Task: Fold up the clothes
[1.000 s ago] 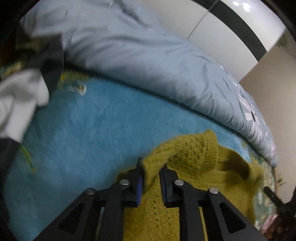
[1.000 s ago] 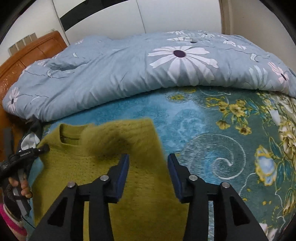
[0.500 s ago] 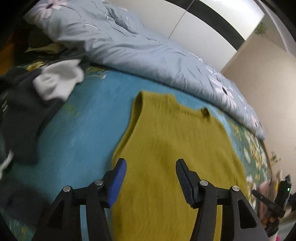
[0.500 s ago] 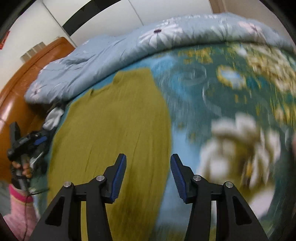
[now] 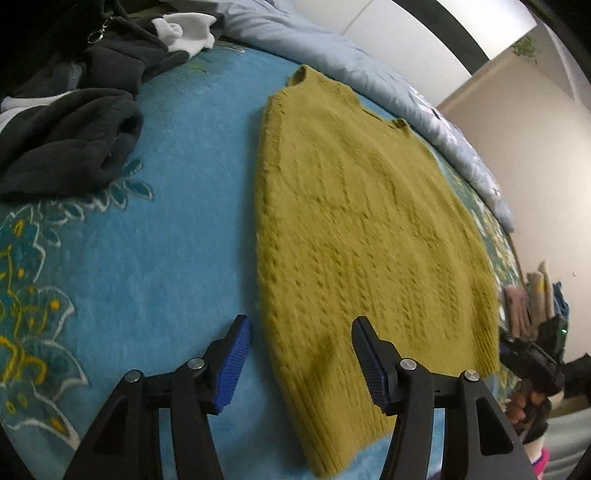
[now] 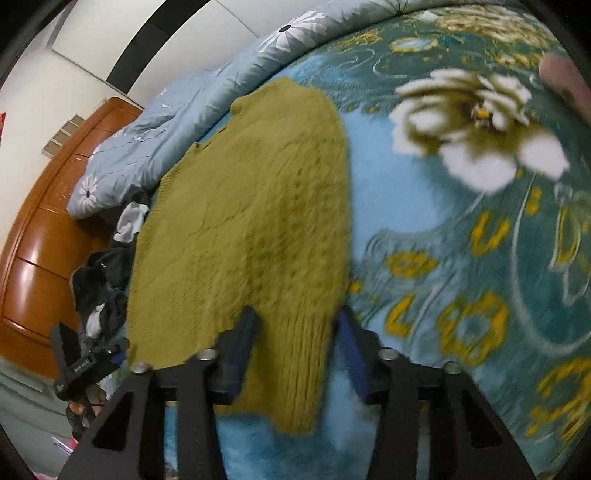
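Note:
An olive-yellow knitted sweater (image 5: 362, 221) lies flat on the blue flowered blanket (image 5: 166, 221), collar towards the duvet and ribbed hem towards me. My left gripper (image 5: 301, 343) is open and hovers over the hem's left corner; the fabric edge lies between its blue pads (image 5: 236, 350) without touching them. In the right wrist view, my right gripper (image 6: 295, 332) straddles the right corner of the sweater (image 6: 251, 206). Its jaws are closing with the ribbed hem between them, and the pads do not visibly press on it.
A heap of dark clothes (image 5: 74, 122) and a white garment (image 5: 188, 33) lie left of the sweater. The pale blue flowered duvet (image 5: 332, 48) is bunched along the far side. A wooden headboard (image 6: 48, 229) stands at the left. Folded clothes (image 5: 532, 291) are stacked at the right.
My left gripper let go of the sweater part it pinched and opened. Both grippers drew back from the collar end to the hem. The right jaws have narrowed over the hem.

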Available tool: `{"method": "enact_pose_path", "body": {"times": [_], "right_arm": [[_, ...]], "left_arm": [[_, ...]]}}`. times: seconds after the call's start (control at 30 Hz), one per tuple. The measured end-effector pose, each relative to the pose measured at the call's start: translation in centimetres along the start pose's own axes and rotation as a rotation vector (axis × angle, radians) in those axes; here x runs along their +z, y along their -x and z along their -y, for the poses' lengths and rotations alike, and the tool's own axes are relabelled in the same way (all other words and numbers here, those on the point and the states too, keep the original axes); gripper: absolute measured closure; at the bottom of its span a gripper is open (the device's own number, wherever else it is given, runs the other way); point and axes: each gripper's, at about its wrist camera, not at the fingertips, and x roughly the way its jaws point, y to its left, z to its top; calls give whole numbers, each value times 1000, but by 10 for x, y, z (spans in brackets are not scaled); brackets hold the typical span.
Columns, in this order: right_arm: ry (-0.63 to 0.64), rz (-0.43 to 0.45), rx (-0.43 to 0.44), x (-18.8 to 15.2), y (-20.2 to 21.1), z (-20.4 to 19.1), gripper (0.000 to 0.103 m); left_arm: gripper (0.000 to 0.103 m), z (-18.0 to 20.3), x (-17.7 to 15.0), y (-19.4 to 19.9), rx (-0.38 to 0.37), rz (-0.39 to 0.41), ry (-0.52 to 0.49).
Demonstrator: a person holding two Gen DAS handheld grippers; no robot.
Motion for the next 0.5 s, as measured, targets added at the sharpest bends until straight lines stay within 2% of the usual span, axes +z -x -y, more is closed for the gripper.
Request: {"method": "enact_pose_path", "body": {"times": [0.03,0.23,0.4,0.5], "right_arm": [[-8,4,-5,-2,1,0,94],[49,214,-121,2,62,-8,96],[27,153,-154,-4,44,11,96],[-13,148,-117,-7,39,23,96]], "left_arm": [[43,1,-4,0,-3,-8,4],[43,-2,-23,12,-20,-31,3],[43,1,-29,12,-24,-54,-5],[44,1,-33,14,-29,-47,10]]}}
